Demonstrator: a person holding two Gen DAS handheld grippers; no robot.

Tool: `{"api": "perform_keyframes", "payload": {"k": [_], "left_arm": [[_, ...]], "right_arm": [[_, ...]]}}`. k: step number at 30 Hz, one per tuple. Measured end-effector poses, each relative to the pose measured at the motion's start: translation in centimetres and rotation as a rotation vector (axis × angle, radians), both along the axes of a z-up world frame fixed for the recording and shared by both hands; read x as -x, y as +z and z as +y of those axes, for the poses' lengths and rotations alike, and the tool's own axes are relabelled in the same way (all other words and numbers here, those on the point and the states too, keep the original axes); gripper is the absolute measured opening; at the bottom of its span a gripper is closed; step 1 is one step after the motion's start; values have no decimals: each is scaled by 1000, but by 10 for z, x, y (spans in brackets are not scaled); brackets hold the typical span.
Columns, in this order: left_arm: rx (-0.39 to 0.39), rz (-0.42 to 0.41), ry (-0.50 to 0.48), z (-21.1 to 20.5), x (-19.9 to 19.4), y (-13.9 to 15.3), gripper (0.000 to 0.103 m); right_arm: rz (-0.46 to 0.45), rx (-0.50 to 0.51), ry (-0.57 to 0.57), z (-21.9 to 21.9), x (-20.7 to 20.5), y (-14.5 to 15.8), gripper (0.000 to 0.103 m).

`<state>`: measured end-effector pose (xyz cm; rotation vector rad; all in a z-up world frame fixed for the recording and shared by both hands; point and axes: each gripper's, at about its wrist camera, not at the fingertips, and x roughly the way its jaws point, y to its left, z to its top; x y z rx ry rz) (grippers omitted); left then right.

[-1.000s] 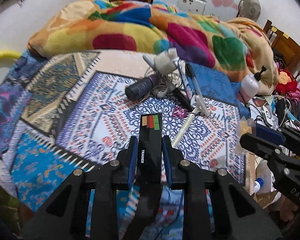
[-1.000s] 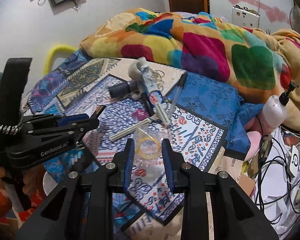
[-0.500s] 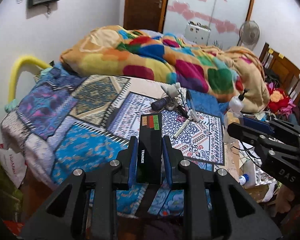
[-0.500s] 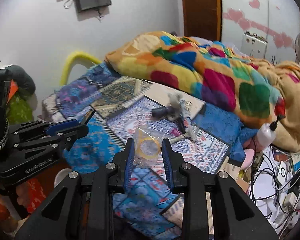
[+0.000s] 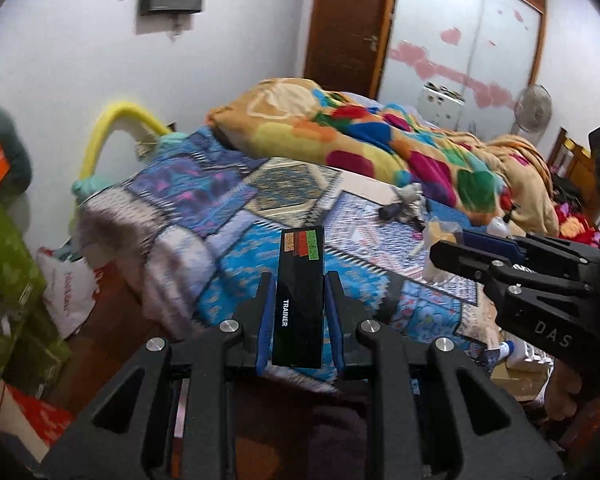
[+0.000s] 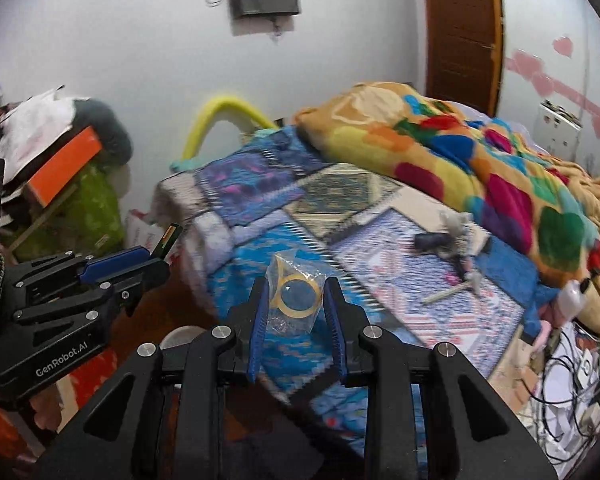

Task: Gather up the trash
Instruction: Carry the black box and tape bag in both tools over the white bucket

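My left gripper (image 5: 299, 280) is shut on a flat black box (image 5: 300, 292) marked "TRAINER" with coloured stripes at its top, held upright off the bed's near edge. My right gripper (image 6: 295, 286) is shut on a clear plastic wrapper with a yellow ring inside (image 6: 296, 298), also held in the air at the bed's near corner. Each gripper shows in the other's view: the right one (image 5: 460, 248) at the right, the left one (image 6: 156, 258) at the left with the box edge-on.
The patterned bed (image 5: 236, 200) carries a colourful blanket (image 5: 360, 136) and a cluster of small items with a dark bottle (image 6: 432, 242). Green boxes and an orange box (image 6: 64, 164) are stacked at the left. Cables (image 6: 572, 364) lie on the floor at the right.
Both grippers have pulled back and away from the bed, still holding their items. The bed now looks smaller and farther, and the wall and the clutter at the left have come into view.
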<state>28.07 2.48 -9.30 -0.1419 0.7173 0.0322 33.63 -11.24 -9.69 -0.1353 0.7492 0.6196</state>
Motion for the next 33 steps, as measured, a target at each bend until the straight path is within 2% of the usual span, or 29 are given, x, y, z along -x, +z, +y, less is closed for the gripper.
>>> {"api": "perform_keyframes", "payload": {"k": [7,17,25,29,33], "left_arm": [[3,26,124,60,32,-22,24],[62,146,302,154,53,-95,24],[99,340,377,197,57,-190,24],[210,433,368,210,53,-243,24],[247,512,385,216,50,-285,24]], "right_arm": [[39,23,119,61,15,-19,25],[135,111,278,157,25,-78,25],[238,230,370,220,22,-147,25],[293,275,404,242,17,-186,25],[338,310,421,257,11,-216,25]]}}
